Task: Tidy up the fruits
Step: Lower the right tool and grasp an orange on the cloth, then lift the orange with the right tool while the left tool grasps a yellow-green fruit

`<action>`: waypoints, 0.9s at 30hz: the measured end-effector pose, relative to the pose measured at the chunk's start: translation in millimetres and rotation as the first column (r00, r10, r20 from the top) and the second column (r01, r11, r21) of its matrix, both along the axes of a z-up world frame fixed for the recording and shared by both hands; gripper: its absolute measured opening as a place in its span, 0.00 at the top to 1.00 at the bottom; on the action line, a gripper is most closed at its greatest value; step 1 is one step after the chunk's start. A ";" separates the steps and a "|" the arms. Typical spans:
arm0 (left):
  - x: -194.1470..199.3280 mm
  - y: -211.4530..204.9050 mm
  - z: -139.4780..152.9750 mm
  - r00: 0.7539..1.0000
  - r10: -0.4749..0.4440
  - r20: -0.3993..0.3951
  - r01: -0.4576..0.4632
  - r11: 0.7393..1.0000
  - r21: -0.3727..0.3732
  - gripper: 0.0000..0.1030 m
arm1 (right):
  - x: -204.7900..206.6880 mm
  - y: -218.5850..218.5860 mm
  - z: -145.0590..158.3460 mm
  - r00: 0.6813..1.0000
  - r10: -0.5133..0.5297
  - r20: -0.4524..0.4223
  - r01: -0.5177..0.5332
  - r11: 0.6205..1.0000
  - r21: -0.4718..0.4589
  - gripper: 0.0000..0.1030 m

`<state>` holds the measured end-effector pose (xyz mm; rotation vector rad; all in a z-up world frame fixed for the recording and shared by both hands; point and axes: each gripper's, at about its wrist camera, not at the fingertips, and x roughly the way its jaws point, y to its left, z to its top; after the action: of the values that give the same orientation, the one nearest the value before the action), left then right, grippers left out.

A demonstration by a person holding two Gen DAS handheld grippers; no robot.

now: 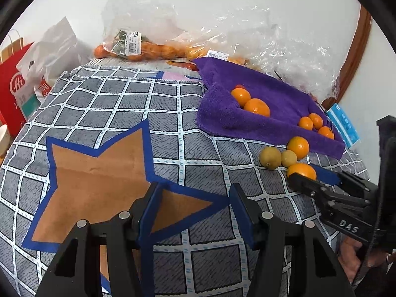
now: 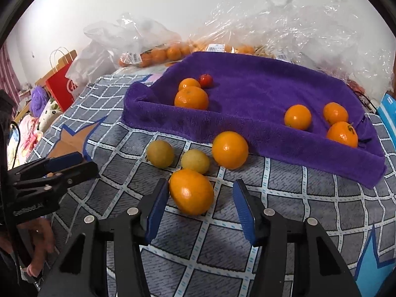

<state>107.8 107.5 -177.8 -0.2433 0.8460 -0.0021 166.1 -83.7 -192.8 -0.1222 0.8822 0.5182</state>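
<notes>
several bagged oranges are blurred by plastic; checked cloth is seen under purple towel. right gripper jaws part-open astride an orange, unpinched; left gripper part-open, empty.

Towel: purple. Cloth: grey, white grid, brown blue-edged star. Oranges: orange. Bag: red.

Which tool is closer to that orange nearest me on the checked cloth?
Right. The right tool has the near orange between its open fingers, one pad beside it. The left tool hangs over the star patch, well off to the side.
</notes>
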 end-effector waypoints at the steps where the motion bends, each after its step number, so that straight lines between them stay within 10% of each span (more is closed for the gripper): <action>1: -0.1 0.5 -0.2 1.000 0.000 0.001 0.000 1.000 -0.004 0.47 | 0.7 0.5 -0.7 1.000 -0.001 -0.001 0.001 1.000 -0.001 0.51; 5: -0.1 0.8 -0.2 1.000 0.000 0.001 0.000 1.000 -0.007 0.47 | -0.8 1.2 -0.5 1.000 0.010 0.007 -0.010 1.000 0.008 0.66; 27: 0.9 -0.6 -0.1 1.000 -0.008 -0.009 0.008 0.999 0.031 0.47 | -19.6 -32.6 8.5 0.998 -0.042 0.054 0.039 0.998 0.053 0.66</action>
<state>108.6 106.9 -177.9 -0.2112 0.8555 0.0043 146.5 -116.3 -184.3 -0.0703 0.8153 0.4972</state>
